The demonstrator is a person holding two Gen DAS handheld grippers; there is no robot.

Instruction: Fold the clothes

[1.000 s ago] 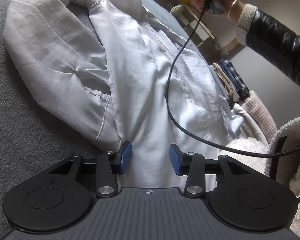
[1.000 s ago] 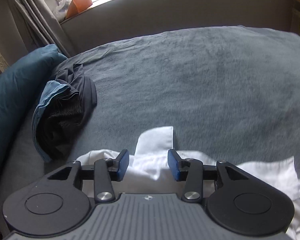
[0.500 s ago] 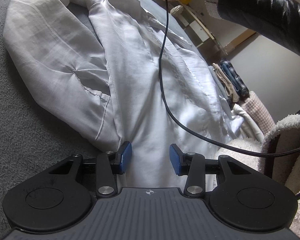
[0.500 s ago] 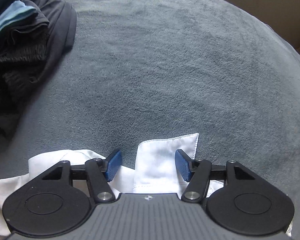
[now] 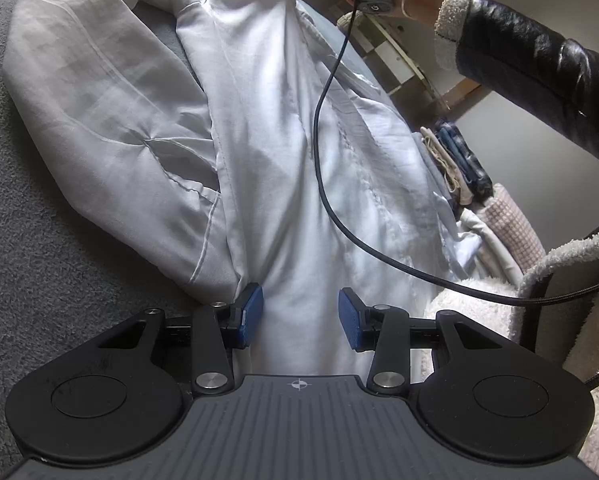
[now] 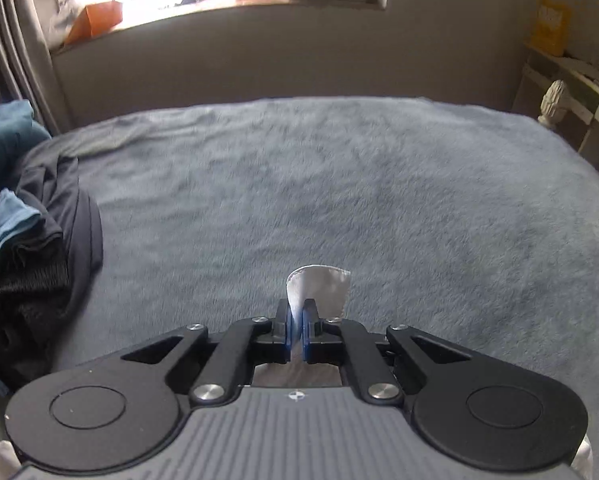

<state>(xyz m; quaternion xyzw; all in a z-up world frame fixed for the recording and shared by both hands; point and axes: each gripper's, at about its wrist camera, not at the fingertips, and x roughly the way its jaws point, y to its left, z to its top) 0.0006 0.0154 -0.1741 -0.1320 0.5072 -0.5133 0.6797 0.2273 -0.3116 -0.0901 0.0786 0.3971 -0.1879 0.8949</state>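
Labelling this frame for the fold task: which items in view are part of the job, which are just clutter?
In the job:
- white shirt
- its corner, pinched in the shut right gripper
- left gripper, open over the shirt's hem

Lying about:
- dark clothes pile
- blue pillow
- folded stack
- black cable
- grey blanket

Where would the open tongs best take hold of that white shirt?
Probably the shirt's near hem, the flat band lying between the left tongs' open pads, coming straight forward and down. The cloth there is smooth, not bunched like the sleeve beside it. The right tongs already pinch the collar tip.
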